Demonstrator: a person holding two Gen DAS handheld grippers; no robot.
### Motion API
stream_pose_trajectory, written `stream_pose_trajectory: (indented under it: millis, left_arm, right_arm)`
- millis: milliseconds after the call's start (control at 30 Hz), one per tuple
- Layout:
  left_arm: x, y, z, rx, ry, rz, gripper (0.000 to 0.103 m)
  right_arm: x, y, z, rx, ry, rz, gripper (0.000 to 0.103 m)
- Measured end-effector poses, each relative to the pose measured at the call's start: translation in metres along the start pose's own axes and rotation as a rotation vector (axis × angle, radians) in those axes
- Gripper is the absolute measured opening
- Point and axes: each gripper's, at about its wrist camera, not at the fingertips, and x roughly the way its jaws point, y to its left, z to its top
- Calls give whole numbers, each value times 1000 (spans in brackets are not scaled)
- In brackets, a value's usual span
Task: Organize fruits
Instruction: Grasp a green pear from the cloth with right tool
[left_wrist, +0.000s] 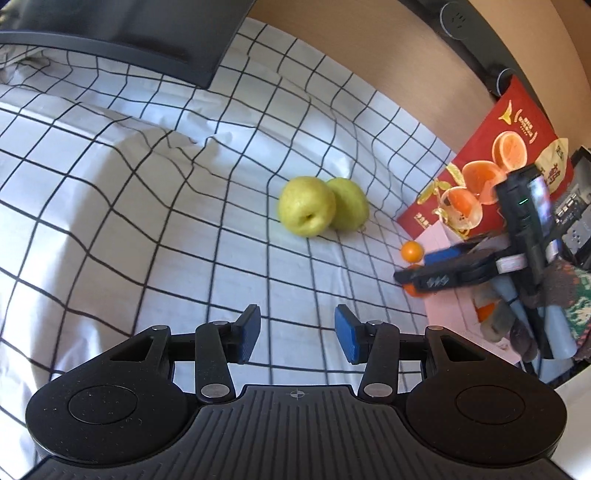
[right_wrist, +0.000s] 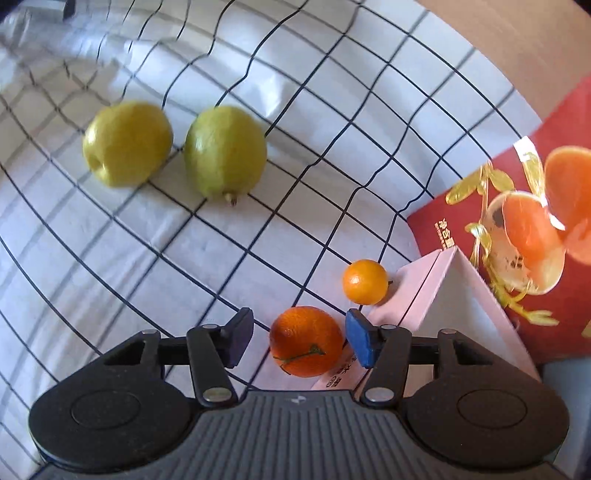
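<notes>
Two green pears lie touching on a white cloth with a black grid; in the right wrist view the same pears sit at upper left. My left gripper stands open over bare cloth, short of the pears, with nothing between its pads. My right gripper is open around a large orange: the right pad is close against it, the left pad stands clear. A small orange lies just beyond. From the left wrist view, the right gripper reaches in beside the small orange.
A red carton printed with oranges stands at the right. A pale pink box lies against it, close to both oranges. A dark flat panel rests at the cloth's far left. A tan wall runs behind.
</notes>
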Motion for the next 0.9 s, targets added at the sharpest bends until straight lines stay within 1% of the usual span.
stream_pose_trajectory:
  millis: [33,67,167,267,367,433,467,500,567,667,733,767,800,833,900]
  left_arm:
    - [-1,2,0,0,2,5,49]
    - [-1,4,0,-3,4,10,49]
    - [-4,10,-1,-24,8,28,49]
    - [-12,14,-3,-29,6,37,49]
    - [-24,23,-6,-44,-6,57,49]
    - [-31,30,-6,-64,-16,78,49]
    - [-34,34,-7,-73,-22,88,49]
    - [-39,38,-6,-83,-30,101,49]
    - [-47,43,-5,-88,-44,120,49]
    - [-59,49,-4,-96,-61,144,49]
    - [-64,53,-4,-103,-63,155,49]
    - [-65,54,-5,-105,-59,159,49]
    - [-66,56,-5,-107,-54,164,49]
    - [-65,56,-5,-109,-48,169,49]
    - [-64,56,-4,-99,-34,172,49]
  right_arm:
    - [-5,0,1,6,-24,5,55]
    - [-14,0,6,23,-54,30,55]
    - [-40,-4,25,87,-160,130,57]
    - [-53,-9,47,199,-241,213,61]
    - [-46,-7,63,369,-253,324,69]
    - [-37,3,67,473,-230,379,69]
    - [-33,13,69,501,-214,395,69]
    - [-30,24,72,505,-206,381,69]
    - [-27,48,75,495,-197,304,69]
    - [-16,70,82,474,-184,216,70]
    - [-5,74,83,462,-172,191,68]
    - [0,76,82,455,-160,182,63]
    - [3,76,80,450,-152,173,60]
    - [3,76,78,448,-163,175,60]
    - [-1,75,71,433,-158,205,60]
